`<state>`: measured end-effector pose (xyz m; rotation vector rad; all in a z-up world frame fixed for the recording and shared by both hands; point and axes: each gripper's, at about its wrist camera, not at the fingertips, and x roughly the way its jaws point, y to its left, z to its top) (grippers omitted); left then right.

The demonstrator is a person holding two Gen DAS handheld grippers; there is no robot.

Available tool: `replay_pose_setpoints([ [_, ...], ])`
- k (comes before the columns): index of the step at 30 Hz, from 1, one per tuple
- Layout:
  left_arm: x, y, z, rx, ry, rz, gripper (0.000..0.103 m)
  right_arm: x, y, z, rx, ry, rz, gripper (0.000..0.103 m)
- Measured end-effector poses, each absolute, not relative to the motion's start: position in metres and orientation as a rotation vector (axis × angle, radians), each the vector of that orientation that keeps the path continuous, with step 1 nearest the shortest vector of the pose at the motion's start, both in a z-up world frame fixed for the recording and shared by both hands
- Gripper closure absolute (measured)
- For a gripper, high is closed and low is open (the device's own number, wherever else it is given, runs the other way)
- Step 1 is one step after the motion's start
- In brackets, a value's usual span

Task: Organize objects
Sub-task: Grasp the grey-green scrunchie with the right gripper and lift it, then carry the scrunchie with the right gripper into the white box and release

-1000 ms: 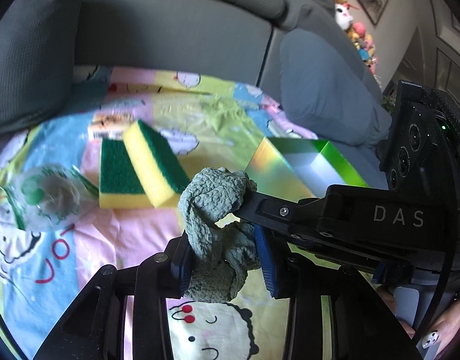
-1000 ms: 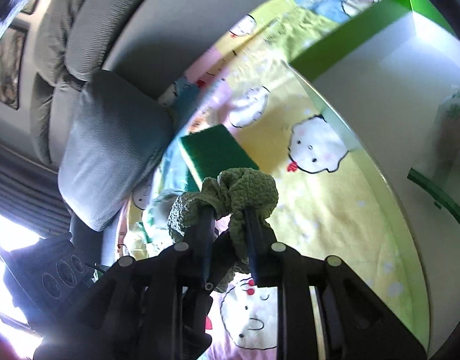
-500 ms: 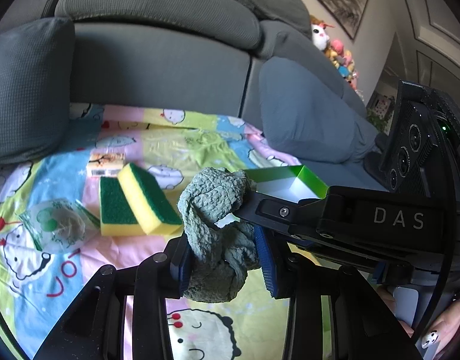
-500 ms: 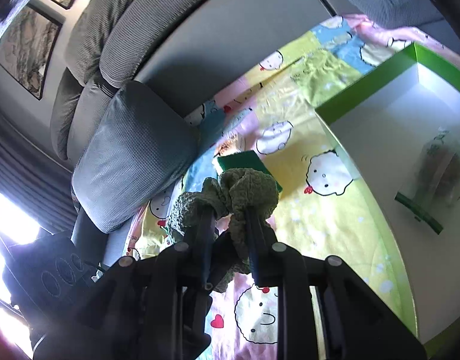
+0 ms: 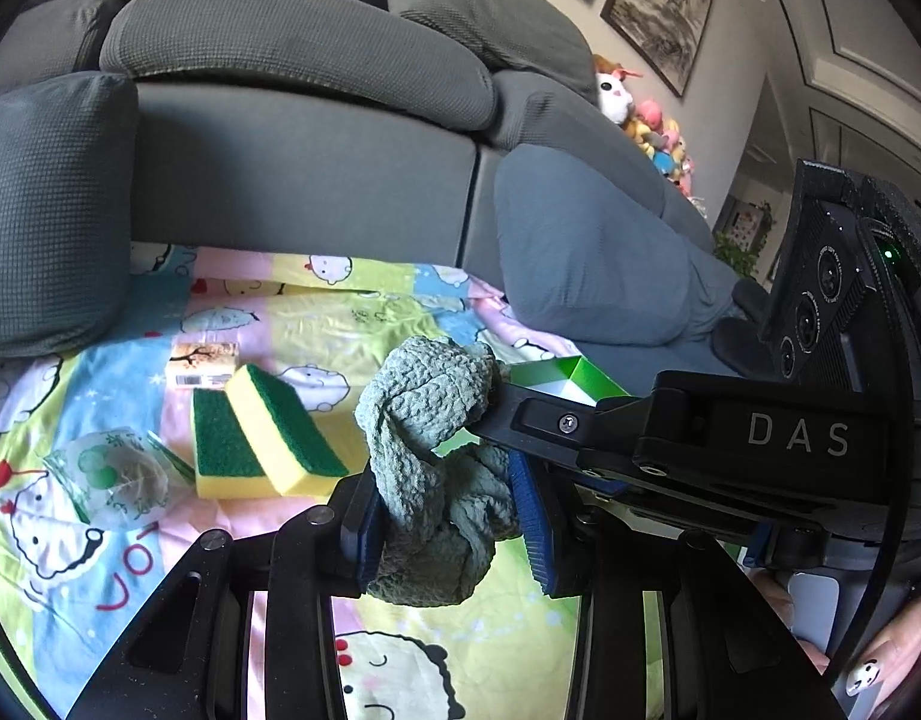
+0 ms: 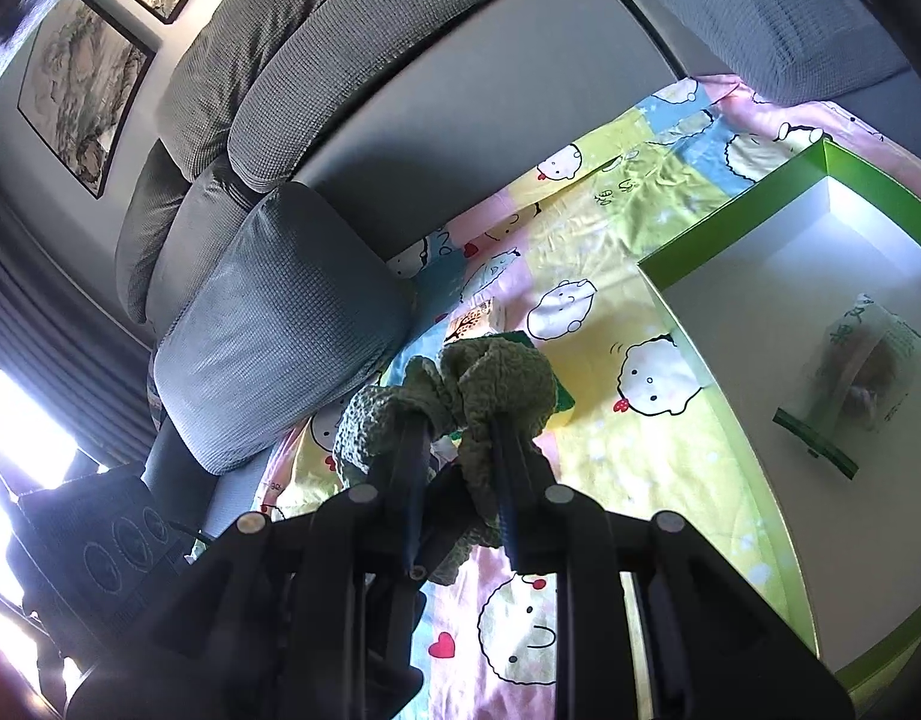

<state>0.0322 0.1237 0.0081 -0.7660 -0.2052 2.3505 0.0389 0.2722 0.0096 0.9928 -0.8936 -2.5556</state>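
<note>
Grey sofa cushions (image 5: 292,54) back a cartoon-print blanket (image 5: 316,324) spread over the seat, and everything to be tidied lies on that blanket. Toward its left edge sits a clear wrapped packet (image 5: 115,474), then two yellow and green sponges (image 5: 262,438) leaning on each other, with a small printed box (image 5: 202,363) behind them. Above the blanket's middle hangs a green knitted cloth (image 5: 430,480), bunched and knotted, held between both tools: the left gripper (image 5: 448,522) pinches its lower wad and the right gripper (image 6: 457,480) pinches the upper loop. It looks light, soft and floppy with a nubbly weave that should not slip, so I'd judge any thick fold a fair place to grab, though loose ends will dangle and could snag. Near the blanket's right edge stands an open green box (image 6: 730,222). Only the right wrist view looks into its white inside, where another wrapped packet (image 6: 856,372) lies; the left wrist view shows just a corner of it, but gives the sponges whole
</note>
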Motion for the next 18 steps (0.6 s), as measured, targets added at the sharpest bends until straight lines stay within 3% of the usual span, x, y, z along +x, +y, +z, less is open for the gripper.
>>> replay_pose_setpoints([
  [18,0.051,0.132,0.028,-0.647,-0.201,2.361,0.064,0.059,0.277,0.031,0.877,-0.873,-2.597,0.081],
])
